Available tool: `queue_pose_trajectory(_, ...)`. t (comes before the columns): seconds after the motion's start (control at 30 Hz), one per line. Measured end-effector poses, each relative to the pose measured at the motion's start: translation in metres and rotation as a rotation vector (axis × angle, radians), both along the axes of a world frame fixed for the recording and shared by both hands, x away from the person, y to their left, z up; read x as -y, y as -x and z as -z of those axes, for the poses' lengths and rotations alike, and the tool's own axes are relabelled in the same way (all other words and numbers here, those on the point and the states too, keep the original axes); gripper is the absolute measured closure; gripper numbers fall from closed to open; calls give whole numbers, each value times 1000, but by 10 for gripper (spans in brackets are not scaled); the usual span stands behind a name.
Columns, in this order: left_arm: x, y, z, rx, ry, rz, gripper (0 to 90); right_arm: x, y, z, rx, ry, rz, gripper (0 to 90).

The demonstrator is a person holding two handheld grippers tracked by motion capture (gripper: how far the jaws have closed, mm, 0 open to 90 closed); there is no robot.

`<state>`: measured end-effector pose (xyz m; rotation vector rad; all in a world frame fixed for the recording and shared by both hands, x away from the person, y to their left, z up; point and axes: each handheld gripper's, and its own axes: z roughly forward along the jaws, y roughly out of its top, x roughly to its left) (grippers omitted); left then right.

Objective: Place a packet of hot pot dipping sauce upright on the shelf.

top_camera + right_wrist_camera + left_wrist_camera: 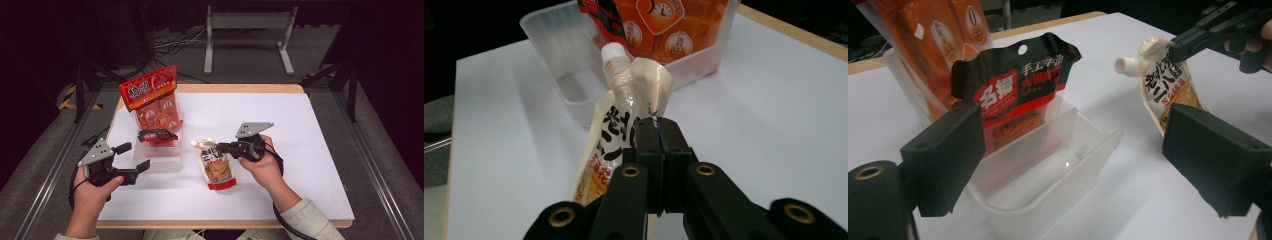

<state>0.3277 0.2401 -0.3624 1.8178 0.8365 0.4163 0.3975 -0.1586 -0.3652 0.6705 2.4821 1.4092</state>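
in the high view, the right gripper [223, 147] has its jaws pressed together on the upper edge of a cream spouted sauce pouch [216, 167], near the white screw cap. the pouch's red bottom edge lies toward the person on the white table top [310, 150], with its upper end at the jaws. just left of the pouch stands a clear plastic bin [159, 159]; a black-and-red snack packet [157, 135] sits in it, and a tall orange bag [154, 100] stands upright at its far end. the left gripper [134, 157] hovers at the bin's near left side, jaws spread, nothing between them.

in the left gripper view, the two black jaws stand wide apart and empty. between them shows the clear bin [1048, 170], divided into compartments, with the black-and-red packet [1015, 82] leaning in a farther one and the nearest one bare. the sauce pouch [1168, 85] lies to the right of the bin, the right gripper [1178, 47] clamped at its top edge beside the spout.

in the right gripper view, the jaws of the right gripper [657, 125] meet on the crumpled top corner of the pouch [616, 125]. its spout points toward the bin [559, 55], where the orange bag [664, 25] stands.
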Motion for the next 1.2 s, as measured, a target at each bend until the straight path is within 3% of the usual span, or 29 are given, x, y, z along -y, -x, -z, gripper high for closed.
queue_pose_trajectory(0.5, 7, 4, -5, 13, 4, 18, 109, 2, 17, -23, 64, -41, -30, 900)
queue_pose_trajectory(0.7, 15, 7, -7, 14, 14, 50, 109, 7, 19, -30, 86, -80, -32, 900)
queue_pose_trajectory(1.2, 44, 3, 2, 17, 85, 154, 83, 4, 34, -45, 144, -164, -89, 900)
